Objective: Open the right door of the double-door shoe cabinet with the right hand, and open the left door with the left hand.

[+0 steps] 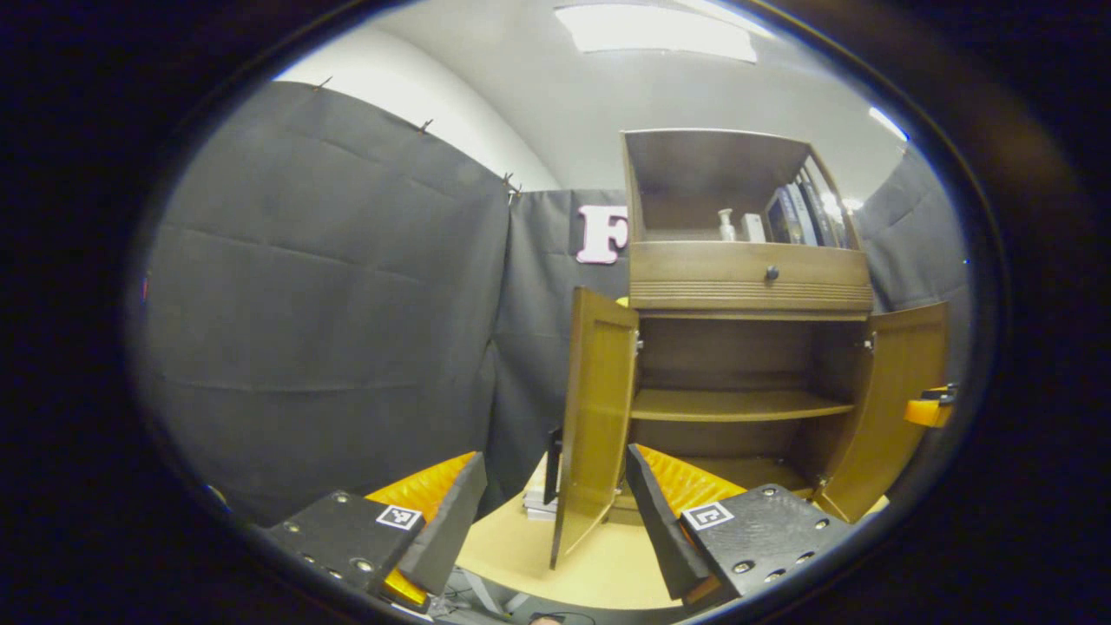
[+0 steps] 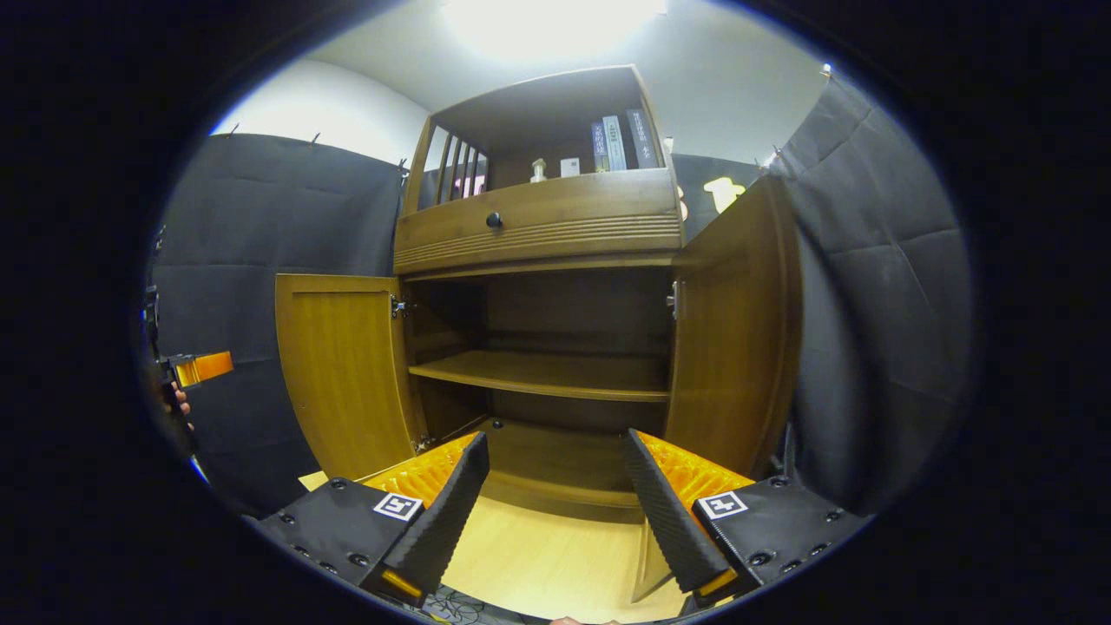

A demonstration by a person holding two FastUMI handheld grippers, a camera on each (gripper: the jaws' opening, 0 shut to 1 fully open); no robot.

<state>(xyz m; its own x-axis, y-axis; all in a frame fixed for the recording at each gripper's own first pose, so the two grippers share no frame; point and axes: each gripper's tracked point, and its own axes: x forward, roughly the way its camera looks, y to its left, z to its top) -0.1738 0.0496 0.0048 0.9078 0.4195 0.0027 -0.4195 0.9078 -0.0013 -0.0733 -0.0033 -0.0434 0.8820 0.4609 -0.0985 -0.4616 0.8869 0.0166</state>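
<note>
Both tools — left (image 1: 555, 508), right (image 2: 555, 495) — spread, empty, above pale wooden tabletop (image 2: 538, 564).

Your left gripper (image 1: 555, 512) and right gripper (image 2: 555, 503) look alike: wedge-shaped fingers with ribbed inner faces, flat mounting plates studded with screws, and a small square black-and-white marker on each plate.

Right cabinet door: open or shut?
Open. The right door is swung wide, exposing the bare shelf inside; the right claw is off it.
</note>
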